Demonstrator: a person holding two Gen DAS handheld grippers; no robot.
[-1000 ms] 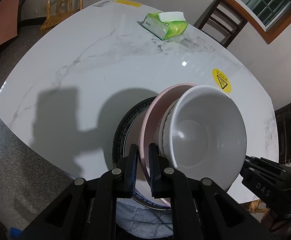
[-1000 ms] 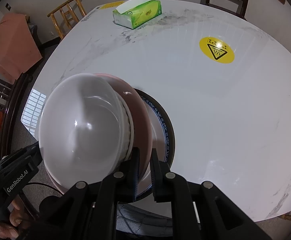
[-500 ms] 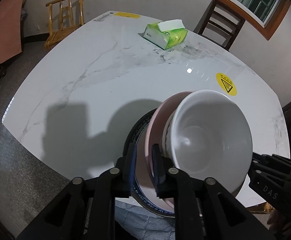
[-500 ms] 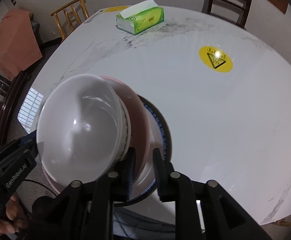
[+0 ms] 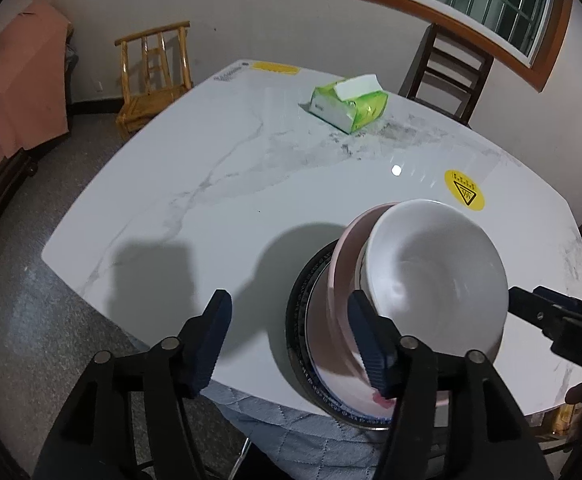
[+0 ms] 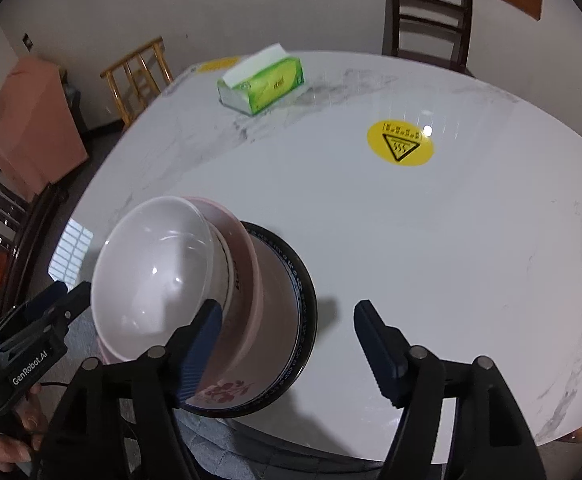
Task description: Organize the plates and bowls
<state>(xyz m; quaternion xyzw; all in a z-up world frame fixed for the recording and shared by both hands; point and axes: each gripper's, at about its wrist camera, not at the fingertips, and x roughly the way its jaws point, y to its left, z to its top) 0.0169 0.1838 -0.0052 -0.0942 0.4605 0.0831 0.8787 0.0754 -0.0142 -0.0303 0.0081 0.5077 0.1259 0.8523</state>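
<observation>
Left wrist view: stack sitting lower right of frame on the marble table (image 5: 211,184) edge, white bowl (image 5: 435,280) in pink bowl (image 5: 341,276) on dark-rimmed plate (image 5: 297,320). Looking stiff, glazed, slippery, breakable; best gripped at the rims. Left gripper (image 5: 291,344) just opening, jaws spread, pinching nothing. Right wrist view is showing a floral print inside the plate, hidden elsewhere; right gripper (image 6: 287,344) likewise opening, empty.

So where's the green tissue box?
The green tissue box sits far across the marble table, near the dark wooden chair, well beyond the stacked white bowl and yellow sticker.
</observation>
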